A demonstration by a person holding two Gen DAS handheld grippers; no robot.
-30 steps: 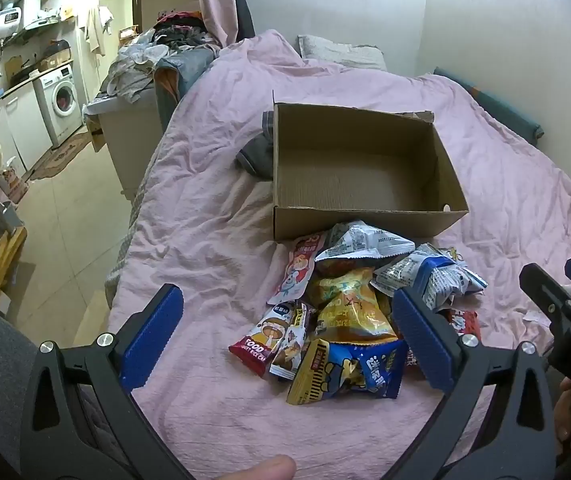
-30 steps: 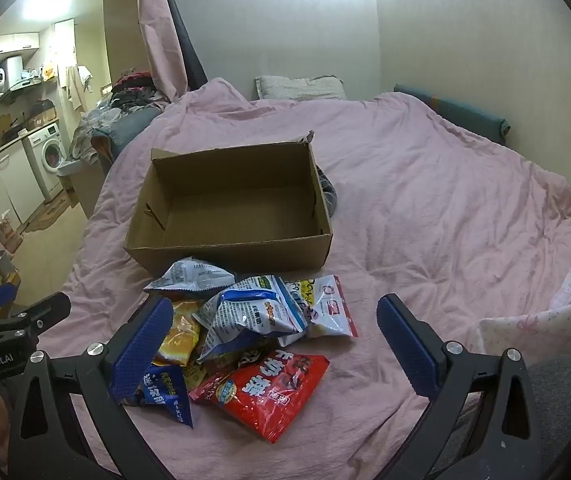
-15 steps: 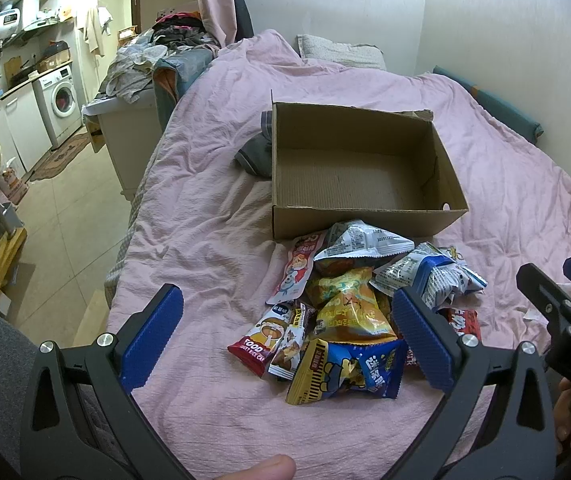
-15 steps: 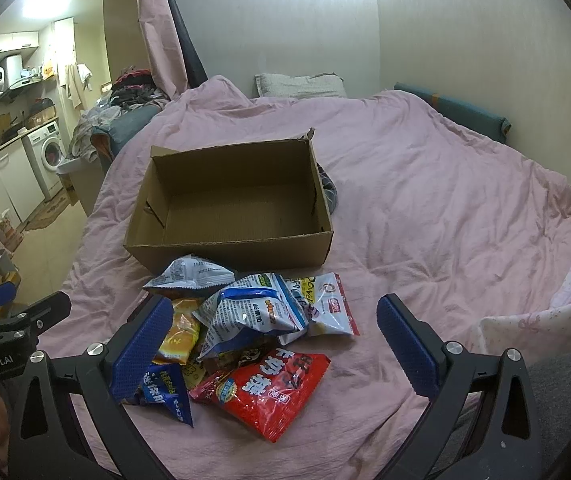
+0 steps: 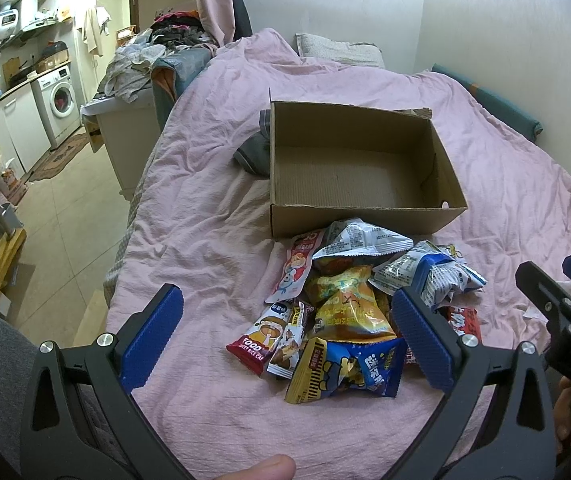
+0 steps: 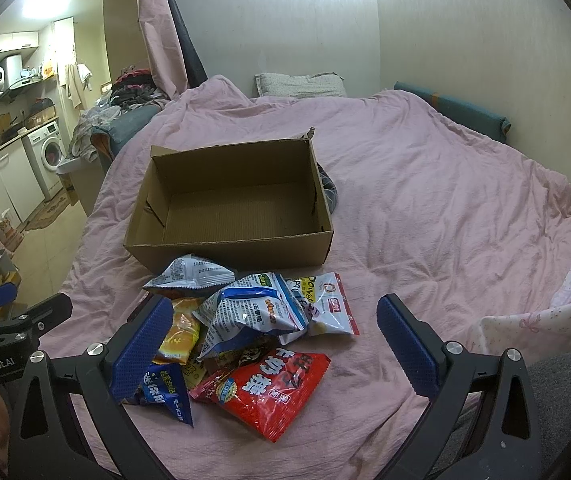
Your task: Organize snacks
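Observation:
An open, empty cardboard box (image 5: 365, 216) (image 6: 237, 246) sits on the pink bed. Just in front of it lies a heap of several snack packets: a yellow bag (image 5: 345, 308), a blue bag (image 5: 345, 372), a grey-white bag (image 5: 359, 238) (image 6: 189, 276), a blue-white bag (image 6: 253, 316) and a red bag (image 6: 273, 388). My left gripper (image 5: 287, 322) hovers open over the near side of the heap, holding nothing. My right gripper (image 6: 275, 328) also stands open above the heap, with nothing between its fingers.
The pink duvet (image 6: 425, 208) covers the bed, with a pillow (image 6: 301, 84) at the far wall. A dark sock-like cloth (image 5: 253, 152) lies beside the box. The bed's left edge drops to a tiled floor (image 5: 57, 216) with a washing machine (image 5: 61, 100).

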